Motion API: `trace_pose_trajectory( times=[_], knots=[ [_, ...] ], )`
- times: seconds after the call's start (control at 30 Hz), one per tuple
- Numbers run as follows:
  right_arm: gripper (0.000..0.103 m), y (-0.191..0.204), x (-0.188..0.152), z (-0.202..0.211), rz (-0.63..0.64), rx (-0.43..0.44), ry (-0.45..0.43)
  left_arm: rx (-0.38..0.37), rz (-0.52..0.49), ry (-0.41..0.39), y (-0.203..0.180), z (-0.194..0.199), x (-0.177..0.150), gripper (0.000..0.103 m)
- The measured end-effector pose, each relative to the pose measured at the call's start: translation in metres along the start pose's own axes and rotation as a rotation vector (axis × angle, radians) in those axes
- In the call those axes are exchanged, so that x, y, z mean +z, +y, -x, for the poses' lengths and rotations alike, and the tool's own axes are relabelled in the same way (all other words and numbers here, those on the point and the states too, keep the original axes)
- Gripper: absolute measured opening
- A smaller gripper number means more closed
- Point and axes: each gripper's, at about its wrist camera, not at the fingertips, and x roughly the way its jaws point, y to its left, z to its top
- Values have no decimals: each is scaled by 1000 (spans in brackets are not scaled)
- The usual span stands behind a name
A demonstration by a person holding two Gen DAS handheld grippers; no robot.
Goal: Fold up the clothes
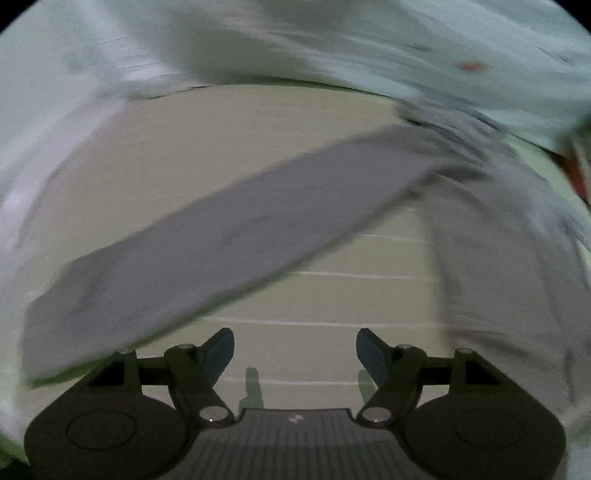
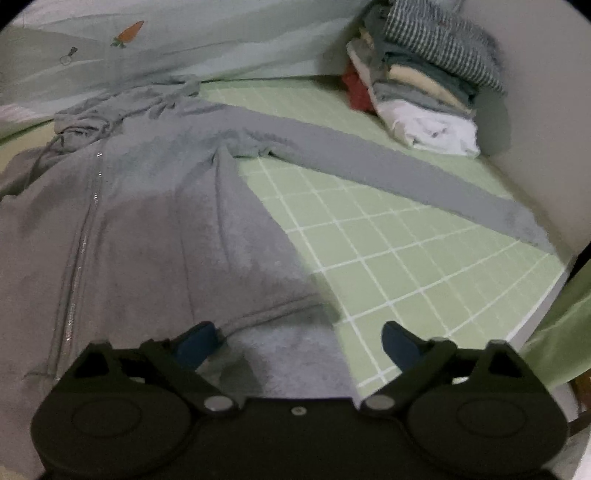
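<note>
A grey zip-up hoodie lies flat on the green checked bed sheet, zipper up, hood crumpled at the far end. One sleeve stretches out to the right. In the left wrist view, another grey sleeve runs diagonally across the sheet, blurred, with the hoodie's body at the right. My left gripper is open above bare sheet, just short of that sleeve. My right gripper is open over the hoodie's bottom right hem corner, holding nothing.
A pile of folded clothes, topped by a striped piece, stands at the far right against a pale wall. A light green quilt with a carrot print lies along the far side. The bed's edge drops off at the right.
</note>
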Motion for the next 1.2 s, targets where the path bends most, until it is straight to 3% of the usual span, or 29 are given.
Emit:
trace_pose_trajectory(
  times=[0.17, 0.33, 0.37, 0.43, 0.5, 0.53, 0.57, 0.6, 0.73, 0.8, 0.87, 0.93, 0.97, 1.0, 1.07, 1.2],
  knots=[
    [93, -14, 2, -8, -2, 85, 24, -103, -15, 67, -61, -24, 0, 75],
    [90, -24, 9, -16, 57, 201, 51, -94, 94, 91, -100, -37, -5, 74],
    [83, -26, 10, -17, 77, 225, 51, -88, 113, 95, -106, -39, -7, 70],
    [66, -31, 11, -18, 104, 299, 60, -63, 146, 111, -116, -43, -11, 48],
    [61, -35, 10, -17, 116, 345, 62, -42, 188, 104, -122, -41, -14, 6],
    [45, -39, 11, -16, 111, 368, 65, -32, 209, 98, -124, -40, -16, 5],
    [20, -44, 12, -13, 96, 396, 75, -35, 245, 93, -124, -36, -18, 5],
    [10, -49, 14, -11, 82, 424, 84, -42, 283, 84, -122, -28, -19, 5],
    [10, -75, 19, 17, 13, 534, 81, -39, 404, 78, -118, -4, -35, 6],
    [10, -81, 14, 22, 43, 537, 97, -12, 442, 97, -117, 0, -46, 7],
    [14, -79, 4, 7, 93, 505, 159, 58, 436, 146, -120, -9, -56, 16],
    [28, -78, 2, -4, 91, 476, 201, 50, 453, 128, -118, -3, -60, 37],
    [40, -77, 4, -2, 95, 464, 183, 40, 456, 113, -116, 1, -59, 62],
    [49, -75, 6, 2, 107, 444, 150, 50, 451, 95, -113, 5, -58, 79],
    [92, -69, 11, 10, 130, 404, 83, 94, 433, 55, -103, 13, -55, 82],
    [103, -46, 18, 16, 153, 374, 7, 144, 475, 8, -59, 17, -45, 90]
  ],
)
